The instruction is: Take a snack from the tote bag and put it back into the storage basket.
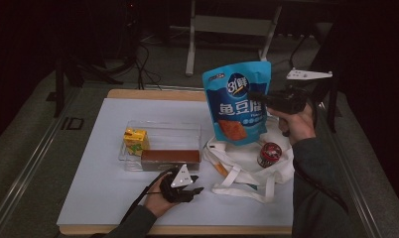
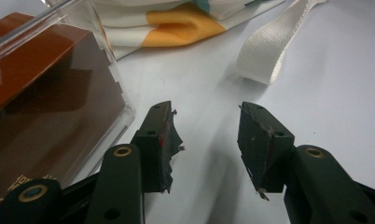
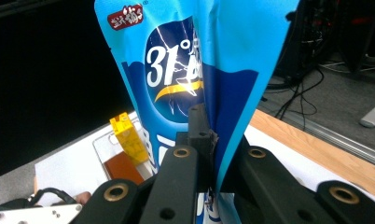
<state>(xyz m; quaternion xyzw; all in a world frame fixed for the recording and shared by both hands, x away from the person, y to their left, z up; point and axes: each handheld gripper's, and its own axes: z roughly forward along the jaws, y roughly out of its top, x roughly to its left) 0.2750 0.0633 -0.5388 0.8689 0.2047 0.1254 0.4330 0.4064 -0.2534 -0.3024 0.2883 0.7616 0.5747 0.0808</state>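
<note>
Now right gripper [image 1: 259,97] pinches blue bag [image 1: 238,101] held above tote [image 1: 249,166]; left gripper [image 1: 196,184] rests on table [image 1: 103,173] beside clear box [image 1: 160,145], jaws half-open, empty.

Dim high view, dark surroundings, brighter close views, soft focus

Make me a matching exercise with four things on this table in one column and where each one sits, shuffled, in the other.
1. blue snack pouch
2. yellow carton
3. red-lidded jar
4. brown box

A. on the white tote bag
B. front of the clear tray
C. clamped in the right hand-held gripper, held above the table
D. left end of the clear tray

Pairs: 1-C, 2-D, 3-A, 4-B
</note>
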